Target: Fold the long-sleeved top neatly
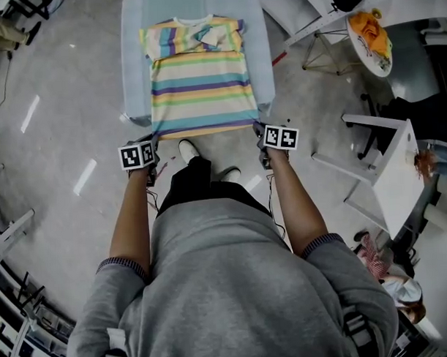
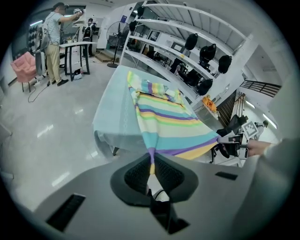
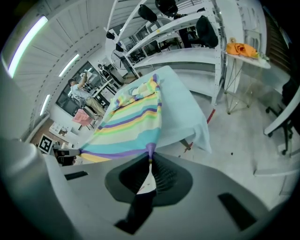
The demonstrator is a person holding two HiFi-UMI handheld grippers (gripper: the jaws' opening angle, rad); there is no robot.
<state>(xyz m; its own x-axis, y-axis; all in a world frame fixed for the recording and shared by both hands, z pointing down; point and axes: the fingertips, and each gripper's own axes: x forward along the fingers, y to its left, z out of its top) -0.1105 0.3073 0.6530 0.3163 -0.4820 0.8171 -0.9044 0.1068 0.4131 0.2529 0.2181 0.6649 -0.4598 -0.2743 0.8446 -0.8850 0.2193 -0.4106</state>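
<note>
Grey sweater [image 1: 234, 283] fills the near part of the head view, with both forearms reaching out toward the table [image 1: 134, 67], which stands farther off under a pale blue cover. On it lies the striped top [image 1: 202, 80], collar at the far end and body flat, with what looks like sleeve fabric [image 1: 213, 37] tucked in across the chest. Its near hem [image 1: 203, 129] comes off the table's near edge, stretched in a line between the two tools. The left gripper [image 2: 152, 165] has its jaws closed on the hem's left corner, a thin pinch of cloth caught between the pads. The right gripper [image 3: 150, 164] is clamped the same way on the right corner.

The step in hand seems to be the bottom-to-top fold, hardly begun. To do it well, both corners should rise together and travel toward the far end at one pace. The hem should be taut enough to run straight, but not so tight that the body slides on the cover. Each corner wants to land on its own shoulder, side edges stacked, before either grip is let go.
</note>
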